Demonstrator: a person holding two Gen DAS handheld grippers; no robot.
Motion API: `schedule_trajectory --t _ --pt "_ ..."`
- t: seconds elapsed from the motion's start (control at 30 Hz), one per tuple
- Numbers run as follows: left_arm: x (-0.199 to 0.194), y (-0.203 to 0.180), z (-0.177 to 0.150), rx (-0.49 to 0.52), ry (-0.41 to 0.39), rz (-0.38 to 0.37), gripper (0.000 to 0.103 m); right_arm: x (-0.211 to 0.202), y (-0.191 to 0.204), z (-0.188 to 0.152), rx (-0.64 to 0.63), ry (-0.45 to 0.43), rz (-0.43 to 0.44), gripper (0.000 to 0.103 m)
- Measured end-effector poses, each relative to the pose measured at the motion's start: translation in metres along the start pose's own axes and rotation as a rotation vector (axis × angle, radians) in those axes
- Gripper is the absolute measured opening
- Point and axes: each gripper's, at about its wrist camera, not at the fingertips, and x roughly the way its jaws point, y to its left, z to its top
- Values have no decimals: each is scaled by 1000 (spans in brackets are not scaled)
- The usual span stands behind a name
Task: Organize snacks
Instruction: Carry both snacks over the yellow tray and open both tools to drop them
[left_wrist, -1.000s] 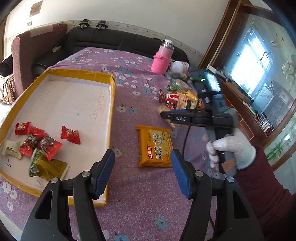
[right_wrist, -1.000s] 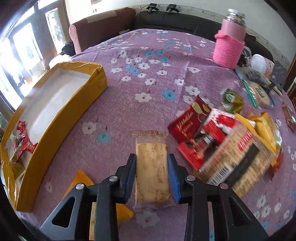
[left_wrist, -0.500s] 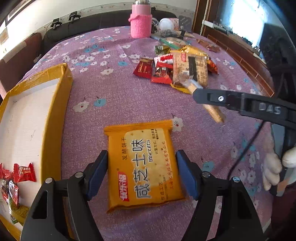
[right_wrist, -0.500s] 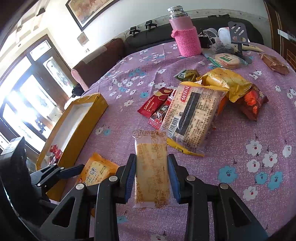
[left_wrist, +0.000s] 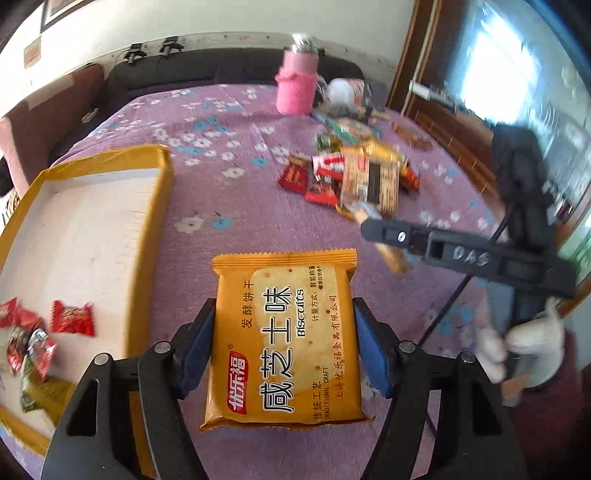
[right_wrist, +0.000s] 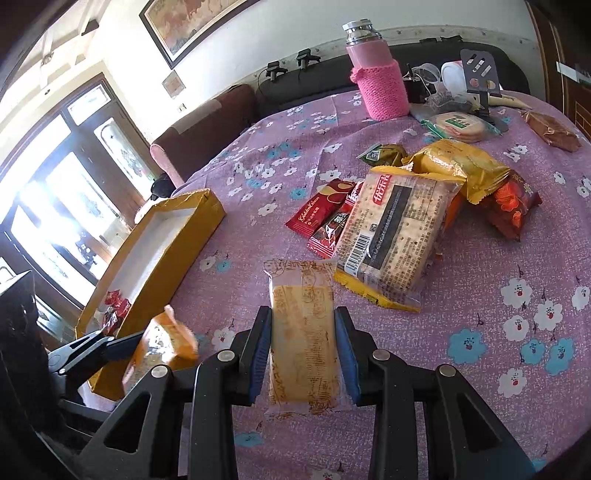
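Biscuit pack (left_wrist: 284, 341) newly clamped (left tool (left_wrist: 282, 347)) — lifted.

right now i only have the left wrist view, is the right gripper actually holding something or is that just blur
observer: it is holding. The right gripper is shut on a pale biscuit pack, pinched by its long edges.
operator: where's my orange packet from that side
observer: the orange packet, in the left gripper, shows against the outer wall of the box near its close corner, not over the white inside.
operator: whats on top of the pile
observer: a clear cracker pack, barcode side up, lying over yellow packets.
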Motion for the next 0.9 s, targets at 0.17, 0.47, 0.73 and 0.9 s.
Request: schedule_trajectory --t 0.17,0.47,0.73,0.9 --pt "-63 66 11 -137 -96 16 69 -8 24 6 5 -5 57 35" --pt "-135 175 52 -266 -188 176 69 -17 145 66 -65 35 234 34" --pt "-77 238 60 -308 -86 235 70 92 234 75 -104 220 212 34" --pt "-30 250 40 -334 -6 169 70 159 249 48 -157 312 121 34"
